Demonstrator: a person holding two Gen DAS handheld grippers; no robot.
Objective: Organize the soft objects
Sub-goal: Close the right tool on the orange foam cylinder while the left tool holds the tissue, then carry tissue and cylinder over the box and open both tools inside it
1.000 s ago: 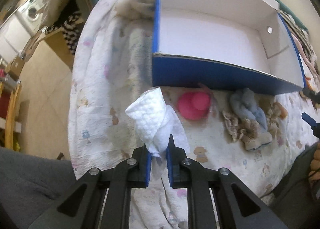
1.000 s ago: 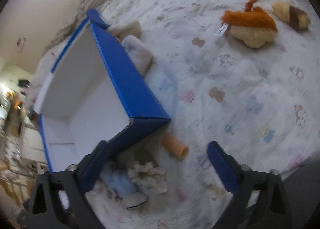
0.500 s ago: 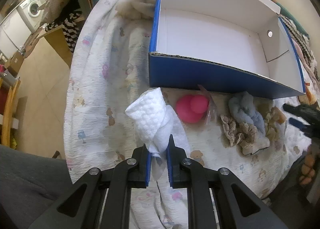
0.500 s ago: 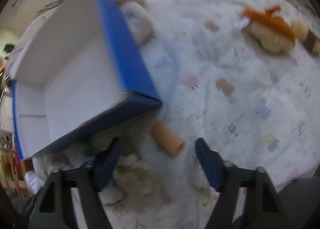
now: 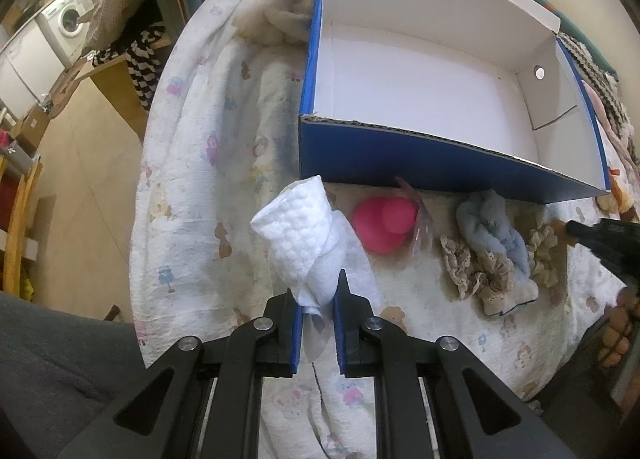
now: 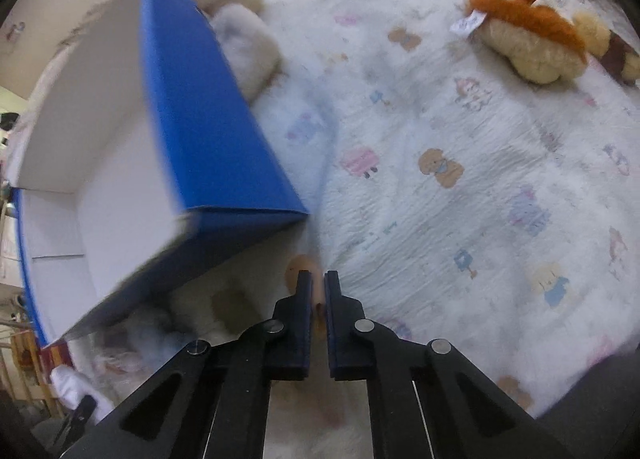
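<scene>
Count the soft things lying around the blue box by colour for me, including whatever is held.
White: 1, the cloth in the left hand-held gripper
Pink: 1, the round toy
Light blue: 1, the lace-trimmed fabric
Orange-tan: 1, the small roll in the right hand-held gripper
Cream: 1, the fluffy piece
Orange and cream: 1, the plush
Total: 6

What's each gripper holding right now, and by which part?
Left gripper: crumpled white quilted cloth, pinched at its lower end. Right gripper: jaws just closed on the small tan cylinder by the blue box corner; which part is hidden.
</scene>
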